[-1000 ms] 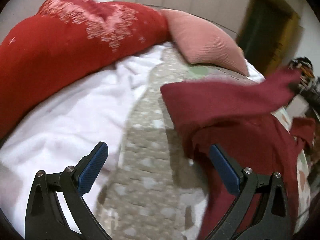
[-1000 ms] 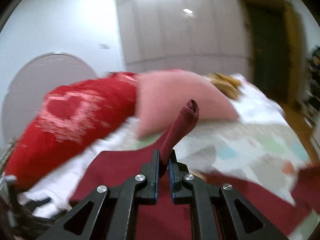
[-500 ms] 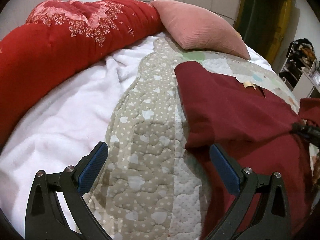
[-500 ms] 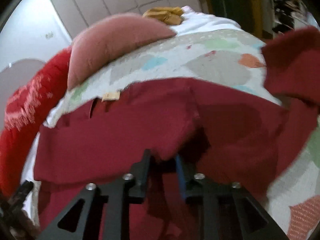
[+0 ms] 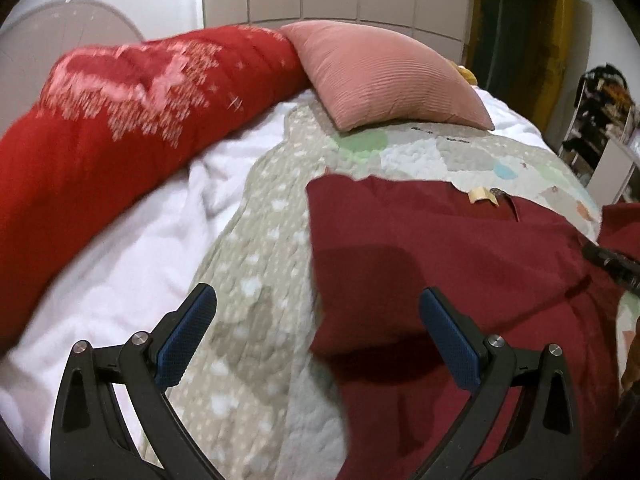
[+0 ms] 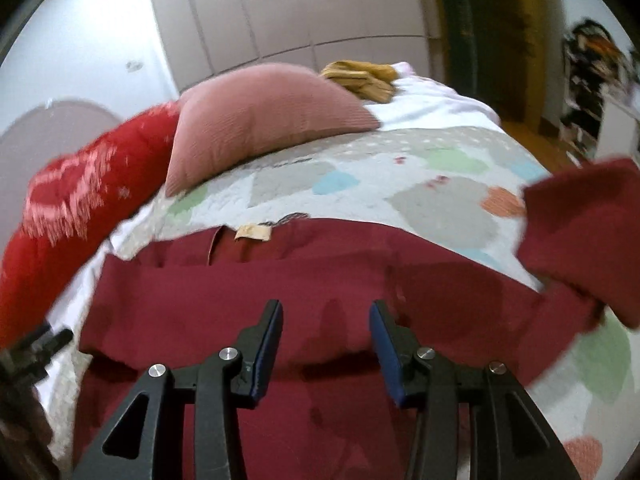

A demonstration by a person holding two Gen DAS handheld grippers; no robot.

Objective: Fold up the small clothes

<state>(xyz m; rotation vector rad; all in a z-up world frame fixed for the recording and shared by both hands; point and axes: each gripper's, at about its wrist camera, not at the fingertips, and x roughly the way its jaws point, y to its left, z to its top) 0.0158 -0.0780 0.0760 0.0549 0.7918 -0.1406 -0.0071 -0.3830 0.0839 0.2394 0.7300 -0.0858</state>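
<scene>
A dark red garment (image 5: 460, 248) lies flat on the patchwork quilt, collar and beige tag (image 6: 253, 232) at its far edge. One sleeve is folded across the body (image 6: 240, 292); the other sleeve (image 6: 584, 232) lies out to the right. My left gripper (image 5: 316, 296) is wide open above the garment's left edge, holding nothing. My right gripper (image 6: 327, 308) hovers over the middle of the garment. Its jaws are opening, with no cloth between them. Its tip also shows in the left wrist view at the right edge (image 5: 612, 266).
A pink pillow (image 5: 392, 80) and a long red patterned duvet (image 5: 120, 120) lie along the far side of the bed. A white blanket (image 5: 140, 260) covers the left. A yellow cloth (image 6: 360, 78) lies behind the pillow. Cluttered shelves (image 5: 604, 112) stand at the right.
The right gripper, shut on a raised sleeve a second ago, came down, laid the sleeve across the garment and let go. The left gripper shifted sideways, still open.
</scene>
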